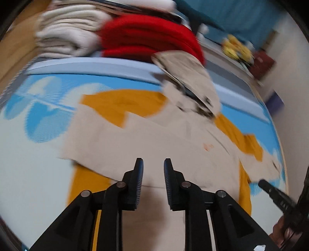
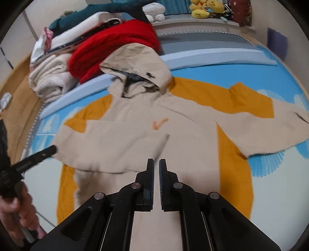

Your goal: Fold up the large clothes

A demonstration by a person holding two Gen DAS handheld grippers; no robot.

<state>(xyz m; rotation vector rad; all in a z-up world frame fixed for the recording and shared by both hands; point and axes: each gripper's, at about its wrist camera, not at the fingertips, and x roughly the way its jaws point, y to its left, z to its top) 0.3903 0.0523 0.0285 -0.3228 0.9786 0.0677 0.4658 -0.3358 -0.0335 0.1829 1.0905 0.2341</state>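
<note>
At the far left, a stack of folded cream and white fleece blankets point(image 2: 50, 79) sits beside a thick red knitted blanket point(image 2: 115, 46), both at the far edge of the blue-and-white patterned bed sheet point(image 2: 285, 90). Nearer, the left gripper point(image 1: 153, 164) hangs over the beige-and-mustard hooded jacket point(image 2: 135, 139) with its jaws a little apart and nothing between them — the jacket's left sleeve is folded across the chest just beyond its tips. The jacket lies flat, face up, hood point(image 2: 137, 63) toward the far blankets. The right gripper point(image 2: 156, 164) hovers above the jacket's lower front, jaws nearly together with only a slim gap, empty. The jacket's right sleeve point(image 2: 285, 131) stretches out to the right across the sheet. Yellow plush toys point(image 2: 206, 7) line a far ledge by a pale wall.
</note>
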